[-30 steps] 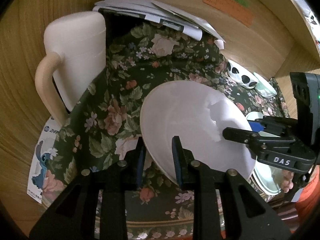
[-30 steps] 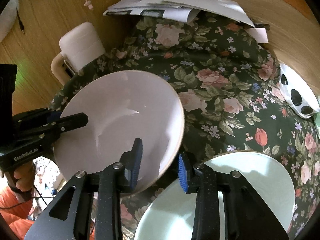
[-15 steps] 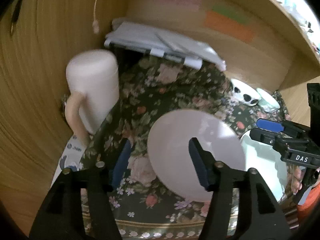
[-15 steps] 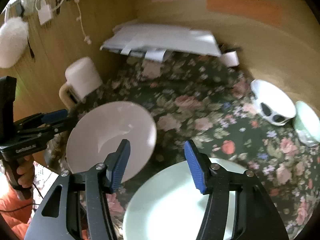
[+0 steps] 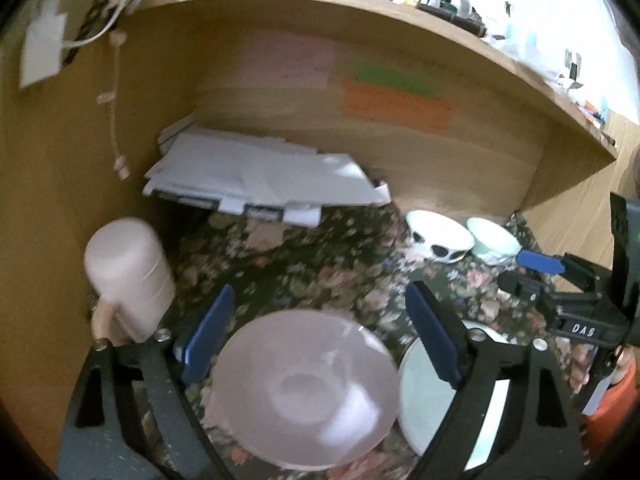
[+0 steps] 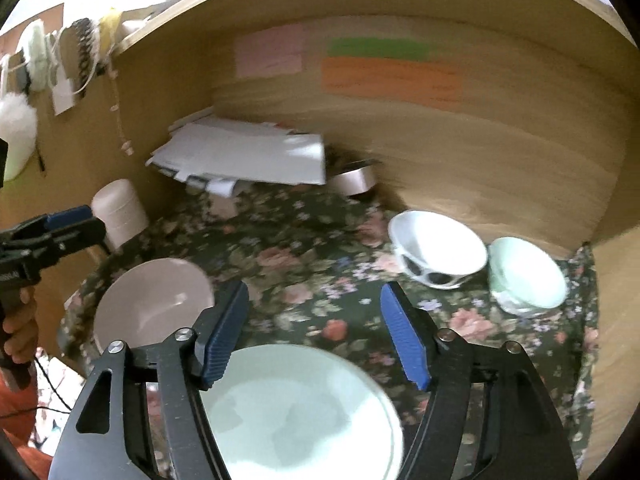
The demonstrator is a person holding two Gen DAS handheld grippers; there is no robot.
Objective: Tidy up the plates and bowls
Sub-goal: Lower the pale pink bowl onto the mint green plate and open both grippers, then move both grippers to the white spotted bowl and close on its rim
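Observation:
A pale pink plate lies flat on the floral cloth, below my left gripper, whose jaws are opening with nothing between them. The same plate shows at the left of the right wrist view. A mint-green plate lies under my right gripper, whose jaws are also opening and hold nothing. Further back stand a white bowl with black spots and a mint-green bowl. The right gripper also shows at the right edge of the left wrist view.
A cream lidded jug stands at the left by the wooden side wall. A stack of white papers lies at the back. A small metal container sits beside the papers. Wooden panels close in the back and sides.
Both grippers let go of the pink plate, opened wide and rose back from it. The plate, held tilted before, now lies flat on the cloth.

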